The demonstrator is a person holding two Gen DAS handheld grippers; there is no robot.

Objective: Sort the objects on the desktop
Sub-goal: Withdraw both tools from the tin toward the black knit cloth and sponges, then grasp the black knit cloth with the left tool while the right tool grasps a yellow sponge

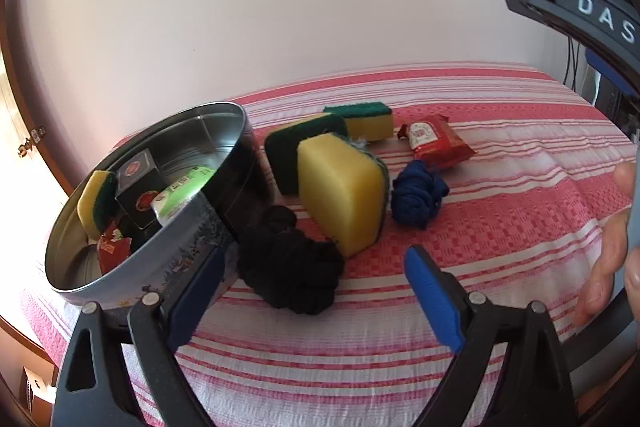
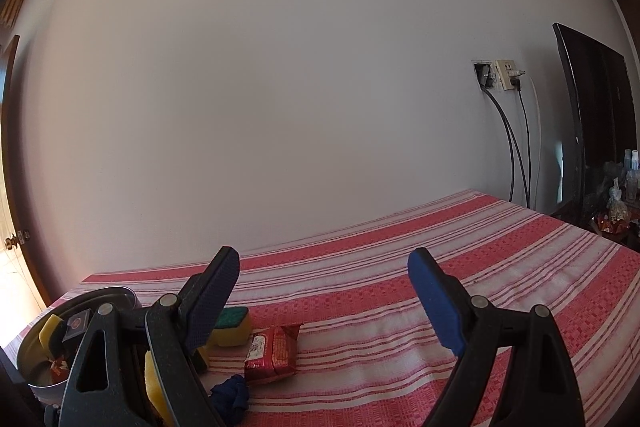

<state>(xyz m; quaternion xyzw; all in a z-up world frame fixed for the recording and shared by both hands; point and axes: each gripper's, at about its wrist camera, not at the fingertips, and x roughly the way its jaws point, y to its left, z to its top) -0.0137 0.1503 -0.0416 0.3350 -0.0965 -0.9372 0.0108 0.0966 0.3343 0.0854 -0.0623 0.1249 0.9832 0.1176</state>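
Observation:
A round metal tin (image 1: 224, 163) at the left holds a sponge, a black box, a green pack and a red packet. Beside it on the striped cloth lie a black cloth bundle (image 1: 290, 267), a yellow sponge on its edge (image 1: 342, 193), two more green-and-yellow sponges (image 1: 366, 119), a blue cloth bundle (image 1: 418, 193) and a red snack packet (image 1: 436, 141). My left gripper (image 1: 312, 275) is open and empty, just before the black bundle. My right gripper (image 2: 324, 287) is open and empty, raised above the cloth, right of the red packet (image 2: 274, 351) and blue bundle (image 2: 230, 395).
The red-and-white striped cloth (image 2: 440, 291) covers the surface up to a pale wall. A wall socket with cables (image 2: 502, 75) and a dark screen (image 2: 592, 123) stand at the right. A hand on the other gripper (image 1: 608, 247) shows at the right edge.

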